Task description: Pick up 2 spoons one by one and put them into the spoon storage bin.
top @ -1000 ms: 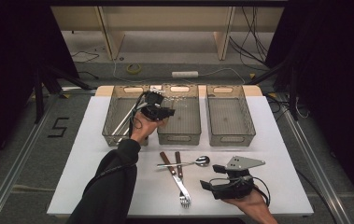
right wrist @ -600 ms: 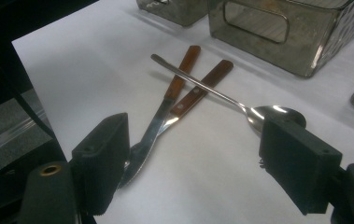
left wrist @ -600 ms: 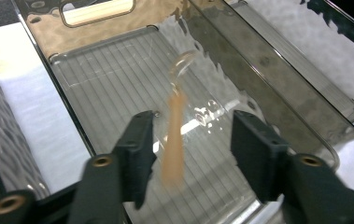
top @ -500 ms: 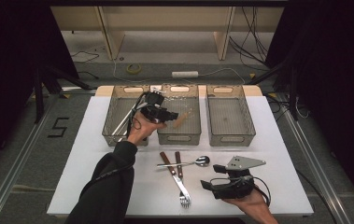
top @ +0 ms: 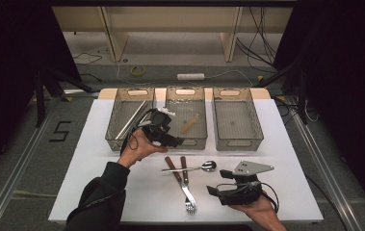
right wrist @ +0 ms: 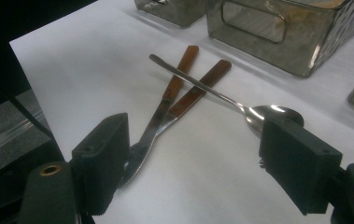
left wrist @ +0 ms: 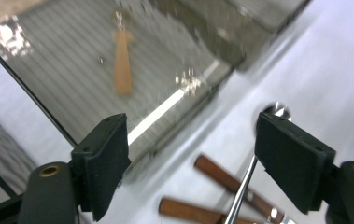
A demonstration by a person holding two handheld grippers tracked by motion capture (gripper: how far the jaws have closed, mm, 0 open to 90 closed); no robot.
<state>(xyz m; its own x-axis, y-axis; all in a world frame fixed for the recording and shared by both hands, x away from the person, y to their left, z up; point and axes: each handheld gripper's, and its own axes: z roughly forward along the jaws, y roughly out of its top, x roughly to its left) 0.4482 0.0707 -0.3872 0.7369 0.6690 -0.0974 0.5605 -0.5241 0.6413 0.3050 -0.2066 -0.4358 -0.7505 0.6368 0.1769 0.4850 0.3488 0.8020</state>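
My left gripper (top: 176, 141) hovers at the near wall of the middle clear bin (top: 186, 94). Its jaws have just been opening, and in the left gripper view (left wrist: 193, 135) they stand wide with nothing between them. A wooden-handled utensil (top: 188, 126) (left wrist: 122, 63) lies loose inside that bin. On the white table, a steel spoon (top: 192, 168) (right wrist: 263, 113) lies across two wooden-handled utensils (top: 181, 177) (right wrist: 180, 79). My right gripper (top: 217, 183) (right wrist: 193, 135) rests open just right of them, with its jaws framing the spoon bowl and the blades.
The left bin (top: 124, 96) holds long pale sticks. The right bin (top: 234, 96) has nothing that I can make out inside. The white table top (top: 88, 163) ends close to the hands at the front. Cables and a tape roll lie on the floor beyond.
The left gripper has drawn back from over the middle bin toward its near wall, and its jaws have opened. The right gripper has stayed put.
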